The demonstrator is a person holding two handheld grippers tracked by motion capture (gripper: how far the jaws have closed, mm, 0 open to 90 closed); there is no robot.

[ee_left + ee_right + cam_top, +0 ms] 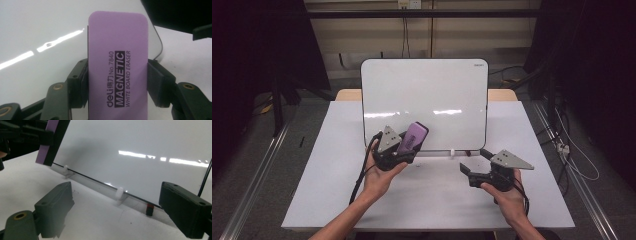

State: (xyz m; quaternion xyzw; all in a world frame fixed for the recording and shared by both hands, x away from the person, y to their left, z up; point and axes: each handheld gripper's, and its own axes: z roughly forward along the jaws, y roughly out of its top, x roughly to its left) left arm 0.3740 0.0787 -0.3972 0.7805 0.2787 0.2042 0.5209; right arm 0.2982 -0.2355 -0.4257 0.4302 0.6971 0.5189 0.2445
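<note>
Whiteboard [424,95] stands propped near the far edge of the table [312,190], its face looking clean from above. Step in hand, as I judge it: wiping, with the eraser [414,137] carried at the board's lower left. My left gripper [404,150] pinches the eraser across its width; my right gripper [473,169] waits spread and empty, low by the board's bottom edge. Next move calls for the dark felt side laid flat against the board — even pressure, then a sweep. Left gripper view reads the label, "MAGNETIC WHITE BOARD ERASER" [117,67]; right gripper view gives the edge-on felt [56,140] and the small white foot [120,195] — neither is legible from above.
</note>
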